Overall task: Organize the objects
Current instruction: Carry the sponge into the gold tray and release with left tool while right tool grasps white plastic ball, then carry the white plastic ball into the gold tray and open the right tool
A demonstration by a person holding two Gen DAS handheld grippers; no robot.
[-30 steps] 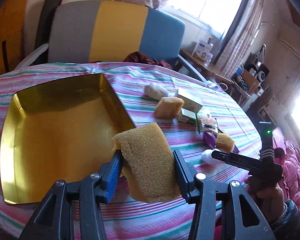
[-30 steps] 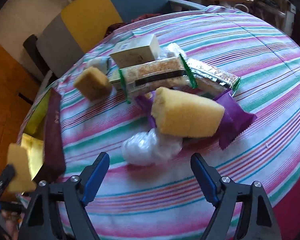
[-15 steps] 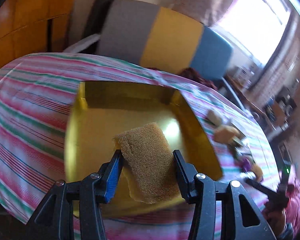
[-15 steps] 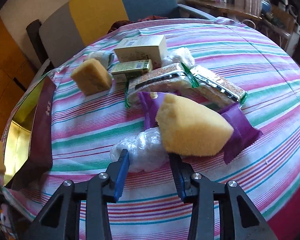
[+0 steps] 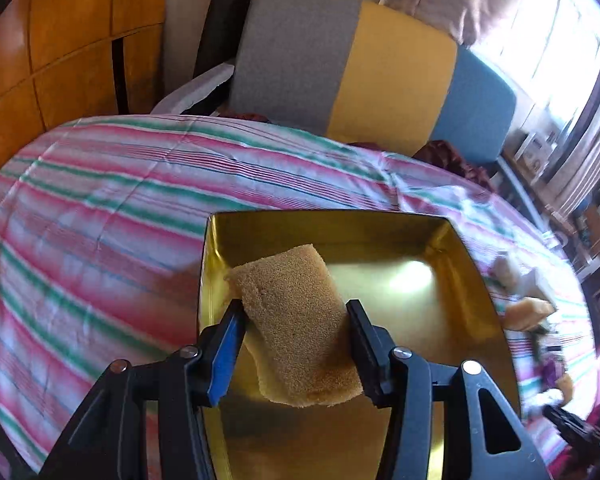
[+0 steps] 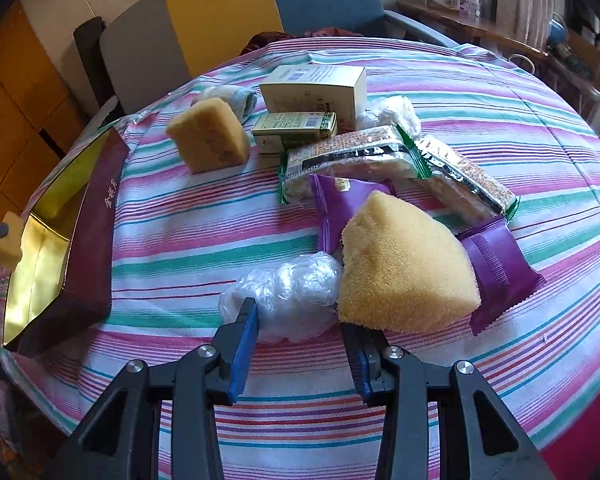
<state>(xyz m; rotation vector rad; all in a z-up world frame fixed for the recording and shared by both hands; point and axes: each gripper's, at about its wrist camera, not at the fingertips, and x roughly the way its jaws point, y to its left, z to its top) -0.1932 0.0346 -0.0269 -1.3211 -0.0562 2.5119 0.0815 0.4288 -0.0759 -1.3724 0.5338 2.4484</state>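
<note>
My left gripper (image 5: 295, 312) is shut on a tan sponge (image 5: 296, 328) and holds it above the gold-lined box (image 5: 384, 236). The box also shows in the right wrist view (image 6: 88, 240), with the held sponge (image 6: 12, 236) at its left edge. My right gripper (image 6: 298, 316) has closed around a clear crumpled plastic bundle (image 6: 288, 292) lying on the striped tablecloth (image 6: 188, 248). A large yellow sponge (image 6: 404, 268) lies against the bundle, over the right finger's tip.
Behind lie purple wrappers (image 6: 500, 268), two snack bars (image 6: 348, 156), a small green box (image 6: 296, 128), a cream carton (image 6: 316, 88), another sponge (image 6: 208, 136) and a white bundle (image 6: 388, 112). A grey, yellow and blue sofa (image 5: 360, 72) stands beyond the round table.
My left gripper swung left and carried the sponge over the gold box. My right gripper moved forward and narrowed from wide open onto the plastic bundle.
</note>
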